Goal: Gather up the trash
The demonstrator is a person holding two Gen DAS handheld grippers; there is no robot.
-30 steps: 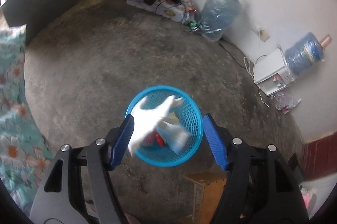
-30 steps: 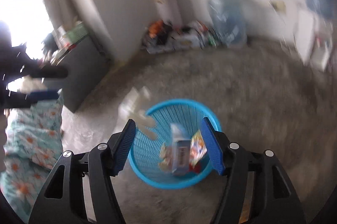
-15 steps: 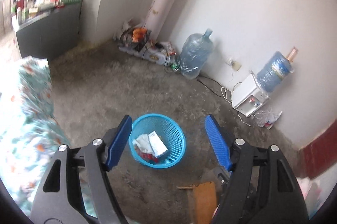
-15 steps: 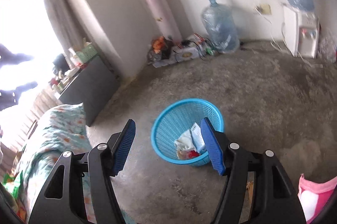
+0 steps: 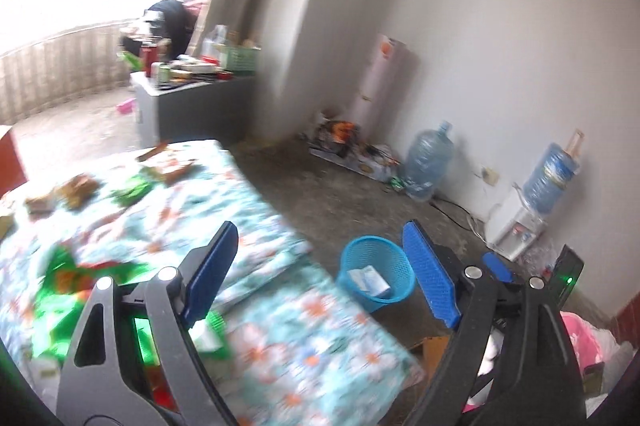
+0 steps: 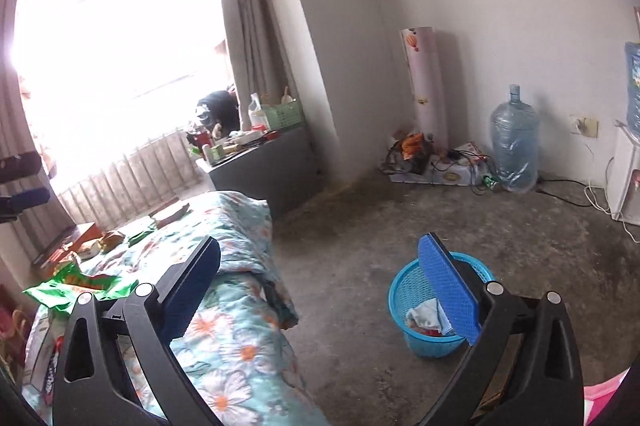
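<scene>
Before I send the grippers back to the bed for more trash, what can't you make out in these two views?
- Left wrist view: wrappers on the floral bedspread are motion-blurred; types unreadable.
- Right wrist view: part of the blue basket and its contents is hidden behind the right gripper finger.
- Right wrist view: the green wrapper is partly hidden behind the gripper's other finger.

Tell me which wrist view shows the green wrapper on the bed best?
Right wrist view: the green wrapper lies sharp on the floral bedspread, left of the gripper. Left wrist view shows it only as a motion-blurred green smear.
</scene>
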